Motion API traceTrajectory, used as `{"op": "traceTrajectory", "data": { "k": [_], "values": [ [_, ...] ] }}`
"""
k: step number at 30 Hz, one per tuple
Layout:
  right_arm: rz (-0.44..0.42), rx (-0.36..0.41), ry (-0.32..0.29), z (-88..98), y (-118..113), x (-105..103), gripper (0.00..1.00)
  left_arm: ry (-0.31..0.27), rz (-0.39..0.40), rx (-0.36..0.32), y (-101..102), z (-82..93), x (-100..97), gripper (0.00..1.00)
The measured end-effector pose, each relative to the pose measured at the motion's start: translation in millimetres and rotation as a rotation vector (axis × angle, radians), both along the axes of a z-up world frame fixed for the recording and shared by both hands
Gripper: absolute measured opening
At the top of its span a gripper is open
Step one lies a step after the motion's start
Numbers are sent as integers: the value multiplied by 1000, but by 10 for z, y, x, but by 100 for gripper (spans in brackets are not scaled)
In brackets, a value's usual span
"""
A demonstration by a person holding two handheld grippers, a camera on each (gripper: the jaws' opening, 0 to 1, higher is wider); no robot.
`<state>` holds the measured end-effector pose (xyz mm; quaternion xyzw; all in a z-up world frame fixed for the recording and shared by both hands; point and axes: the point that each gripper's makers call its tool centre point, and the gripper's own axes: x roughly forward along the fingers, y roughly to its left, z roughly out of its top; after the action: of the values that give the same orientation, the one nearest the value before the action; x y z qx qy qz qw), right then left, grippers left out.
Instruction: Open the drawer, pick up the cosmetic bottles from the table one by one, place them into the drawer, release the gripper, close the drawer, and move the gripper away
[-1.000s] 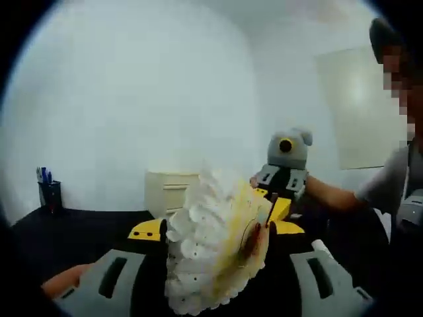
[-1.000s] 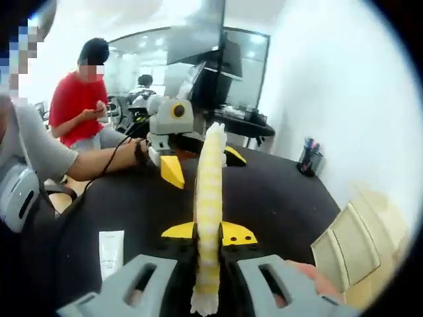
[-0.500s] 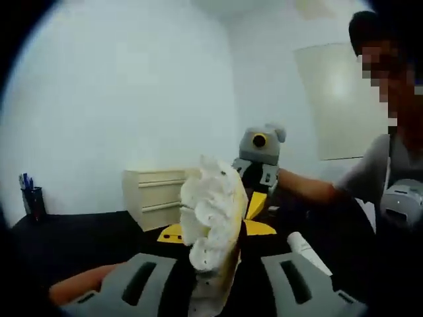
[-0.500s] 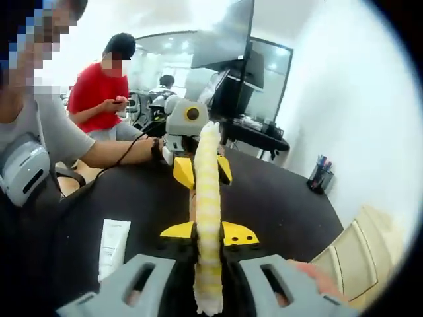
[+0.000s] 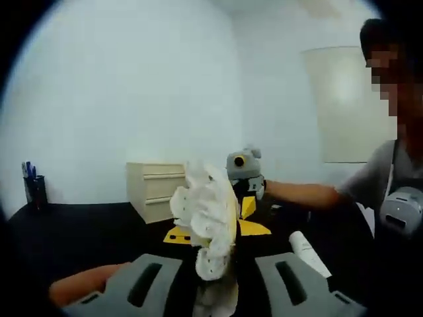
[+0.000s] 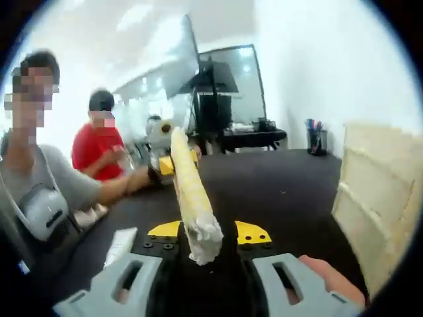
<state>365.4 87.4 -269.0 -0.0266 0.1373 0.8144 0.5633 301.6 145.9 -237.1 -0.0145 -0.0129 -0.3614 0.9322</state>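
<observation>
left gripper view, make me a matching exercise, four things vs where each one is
Things:
1 pen cup
2 drawer unit
3 white tube
4 frilly white and yellow thing

Places:
a held in the left tongs
b lying flat, lower right
c far left
d standing by the wall, left of centre

Pairs: 1-c, 2-d, 3-b, 4-a
</observation>
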Motion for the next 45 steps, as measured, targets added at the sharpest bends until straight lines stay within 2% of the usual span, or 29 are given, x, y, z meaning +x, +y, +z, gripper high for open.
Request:
{"op": "traceTrajectory", "data": {
  "k": [2, 4, 5, 7, 8, 9, 10, 13, 16, 20, 24, 27, 30, 31, 33, 34, 35, 36, 38, 39, 40, 42, 45],
  "values": [
    [26, 5, 2, -37, 23, -113, 25, 3, 2, -3, 29, 7, 17, 14],
    [39, 7, -20, -52, 49, -199, 24, 3, 1, -4, 52, 15, 34, 14],
    [42, 8, -40, -39, 64, -162, 24, 3, 1, -4, 53, 15, 33, 14],
    [52, 13, -72, -47, 80, -222, 21, 3, 1, -5, 52, 16, 34, 14],
    [57, 16, -80, -43, 83, -239, 19, 4, 2, -7, 77, 26, 49, 14],
    [53, 27, -106, -32, 101, -243, 12, 3, 2, -7, 99, 34, 61, 14],
    [46, 18, -133, -42, 104, -224, 11, 2, 1, -8, 111, 39, 61, 14],
    [48, 2, -131, 22, 99, -212, 9, -3, 3, -10, 123, 52, 74, 15],
    [5, 22, -152, 184, 89, -144, 9, -12, 30, -18, 183, 75, 125, 17],
    [-22, 71, -136, 421, 68, -177, 8, -24, 52, -36, 244, 119, 163, 20],
    [-81, 115, -108, 693, 100, -88, 7, -20, 73, -29, 271, 110, 198, 24],
    [-87, 112, -135, 770, 103, -152, 6, -12, 87, -24, 287, 91, 230, 27],
    [-99, 189, -154, 974, 99, -196, 6, -5, 94, -10, 317, 78, 262, 30],
    [-94, 178, -155, 982, 81, -252, 6, -1, 85, -12, 267, 63, 249, 31],
    [-115, 171, -200, 1012, 80, -276, 6, 7, 67, -9, 216, 45, 239, 31],
    [-66, 123, -175, 969, 48, -359, 6, 8, 69, -1, 208, 34, 244, 32],
    [-109, 141, -263, 991, 69, -299, 6, 16, 56, 2, 184, 16, 234, 33],
    [-88, 106, -252, 960, 54, -342, 6, 23, 53, 13, 203, -3, 246, 33],
    [-106, 109, -299, 975, 52, -318, 6, 40, 53, 32, 274, -28, 287, 33],
    [-101, 101, -279, 987, 48, -336, 6, 49, 61, 49, 317, -49, 313, 33],
    [-110, 95, -295, 987, 41, -323, 6, 52, 62, 56, 318, -61, 310, 33],
    [-117, 90, -306, 1007, 27, -328, 6, 51, 70, 63, 316, -66, 303, 33],
    [-124, 89, -350, 1044, -6, -338, 6, 11, 81, 27, 267, 35, 240, 33]
  ]
}}
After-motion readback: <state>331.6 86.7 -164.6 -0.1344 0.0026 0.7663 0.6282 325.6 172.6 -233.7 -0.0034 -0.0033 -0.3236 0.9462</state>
